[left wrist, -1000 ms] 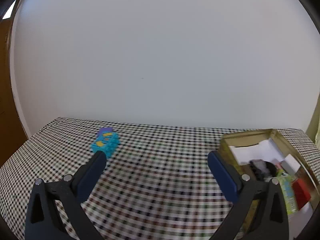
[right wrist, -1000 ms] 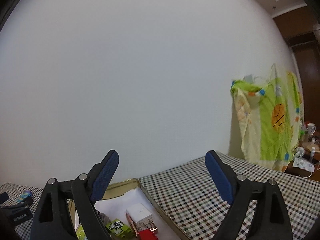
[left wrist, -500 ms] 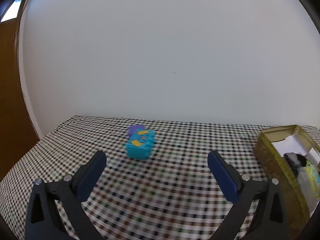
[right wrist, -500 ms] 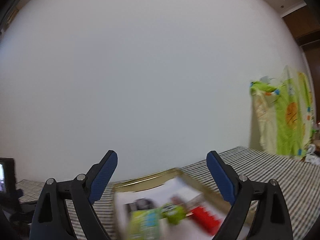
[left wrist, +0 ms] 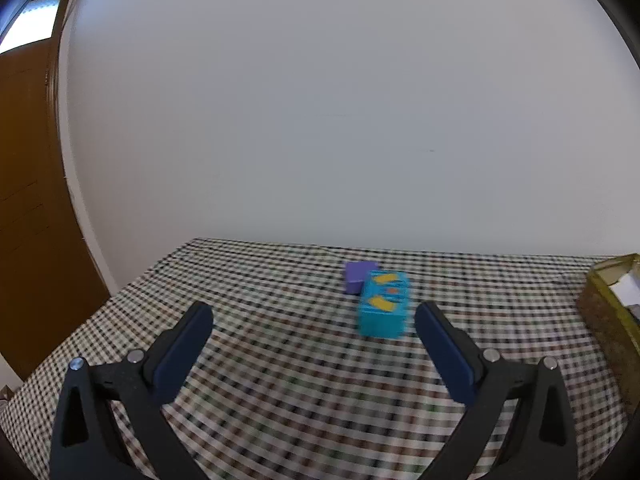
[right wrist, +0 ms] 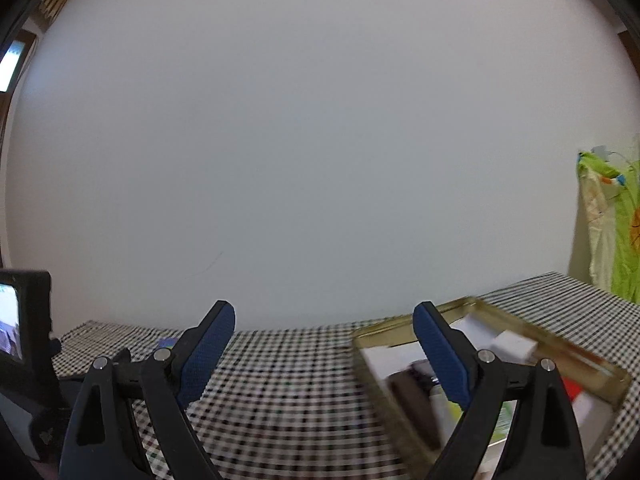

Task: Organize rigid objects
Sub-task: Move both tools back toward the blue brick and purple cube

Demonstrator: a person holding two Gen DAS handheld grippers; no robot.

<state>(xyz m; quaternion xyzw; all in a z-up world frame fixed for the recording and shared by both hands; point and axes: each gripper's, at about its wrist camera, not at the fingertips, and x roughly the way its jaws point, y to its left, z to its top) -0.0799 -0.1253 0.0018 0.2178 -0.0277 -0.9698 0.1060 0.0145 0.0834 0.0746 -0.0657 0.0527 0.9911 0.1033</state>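
While the left wrist view looks across a worktop covered in black-and-white checked cloth (left wrist: 280, 380), the left tool (left wrist: 314, 332) fills the lower part of the frame with its two blue-padded fingers (left wrist: 182, 354) spread wide and nothing between them. A turquoise rectangular toy block with yellow marks (left wrist: 383, 309) lies on the cloth just right of centre, beyond the fingertips and closer to the right-hand finger, apart from both. A small purple block (left wrist: 357, 277) sits directly behind it, at its upper left; whether the two touch is unclear. At the right edge of the frame stands one corner of a gold-coloured open box (left wrist: 604, 312), well apart from the blocks. A plain white wall (left wrist: 320, 120) takes up the upper frame, with a brown wooden door (left wrist: 28, 200) along the left edge.

In the right wrist view, the right tool (right wrist: 324, 334) is likewise spread wide, gripping nothing, low in the frame. The gold-coloured open box (right wrist: 496, 318) lies at lower right, partly behind the right-hand finger, blurred, holding white, dark, red and green items that cannot be told apart. A dark device with a lit screen (right wrist: 20, 320) sits at the left edge. A green and yellow patterned cloth (right wrist: 616, 224) hangs at the far right.
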